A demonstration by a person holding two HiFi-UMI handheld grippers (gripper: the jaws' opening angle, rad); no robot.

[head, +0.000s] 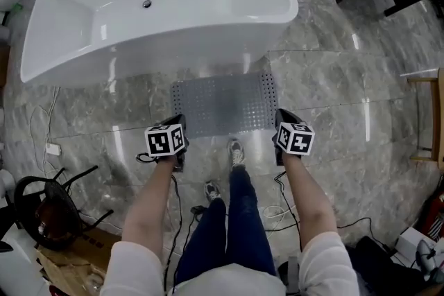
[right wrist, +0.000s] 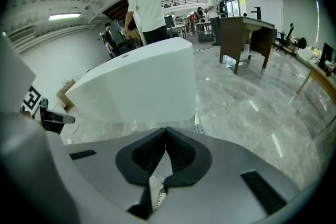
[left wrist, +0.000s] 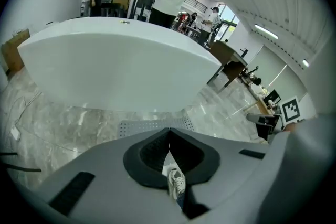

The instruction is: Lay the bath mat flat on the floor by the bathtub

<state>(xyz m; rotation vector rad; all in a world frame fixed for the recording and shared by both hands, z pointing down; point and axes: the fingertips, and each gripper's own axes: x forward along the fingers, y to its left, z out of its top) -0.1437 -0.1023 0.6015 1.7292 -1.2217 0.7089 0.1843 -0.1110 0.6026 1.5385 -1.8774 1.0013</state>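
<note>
Bath mat [head: 223, 105] lying flat on floor [head: 333, 80], just beside bathtub [head: 159, 3]. Left gripper [left wrist: 168, 130] and right gripper [right wrist: 166, 129] hovering above mat corners farthest from bathtub, jaws pressing together, holding nothing.

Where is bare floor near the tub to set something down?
Bare marble floor lies right of the bath mat, between the bathtub and the wooden stool. Left of the mat is tighter: cables and a black chair crowd it.

Bath mat [head: 223, 105]: grey, rectangular, dotted with perforations. Lies spread flat on marble floor [head: 333, 80]; white bathtub [head: 159, 10] just beside, at mat's 12 o'clock.
</note>
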